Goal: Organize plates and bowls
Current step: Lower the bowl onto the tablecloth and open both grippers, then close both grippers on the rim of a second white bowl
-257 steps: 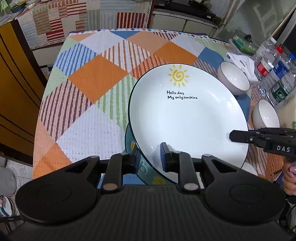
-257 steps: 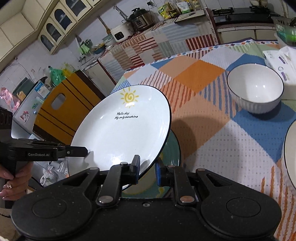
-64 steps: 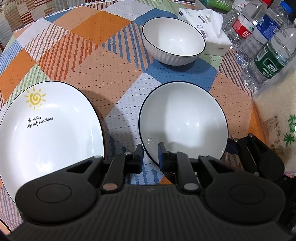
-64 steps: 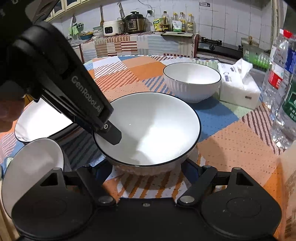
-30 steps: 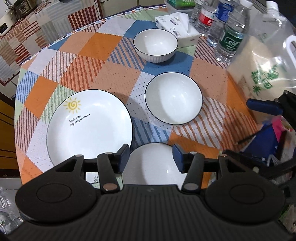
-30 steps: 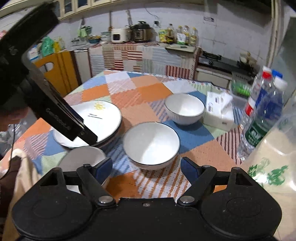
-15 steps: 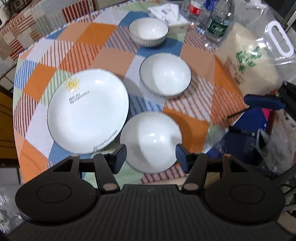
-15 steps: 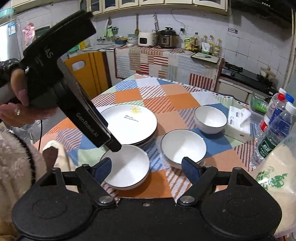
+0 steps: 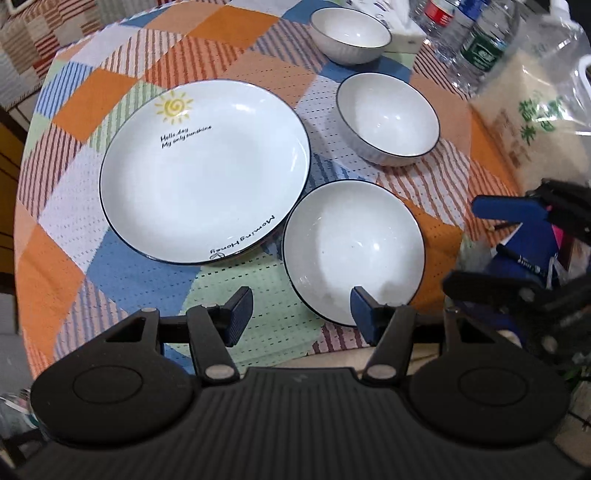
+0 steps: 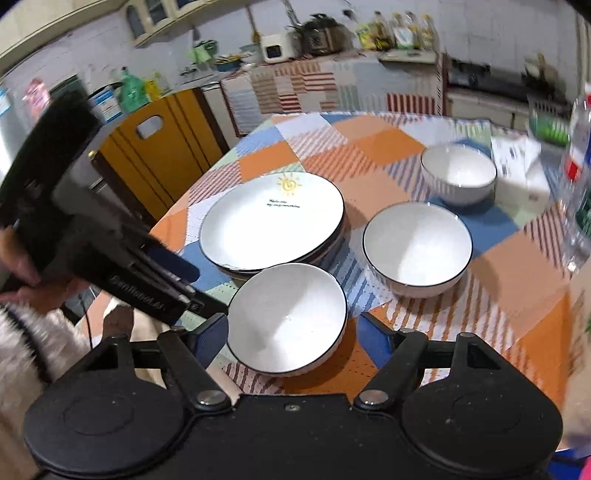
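Observation:
A white sun-print plate tops a stack of plates on the patchwork tablecloth. Three white bowls with dark rims stand to its right: a near bowl, a middle bowl and a far bowl. My left gripper is open and empty, above the table's near edge just before the near bowl. My right gripper is open and empty, its fingers on either side of the near bowl without touching it.
Water bottles, a tissue pack and a clear bag of rice crowd the table's right side. A yellow chair back stands at the far left. A counter with appliances lies behind.
Both grippers let go of the plate and bowls and drew back from the table; both now stand wide open. The near bowl now sits beside the plate stack.

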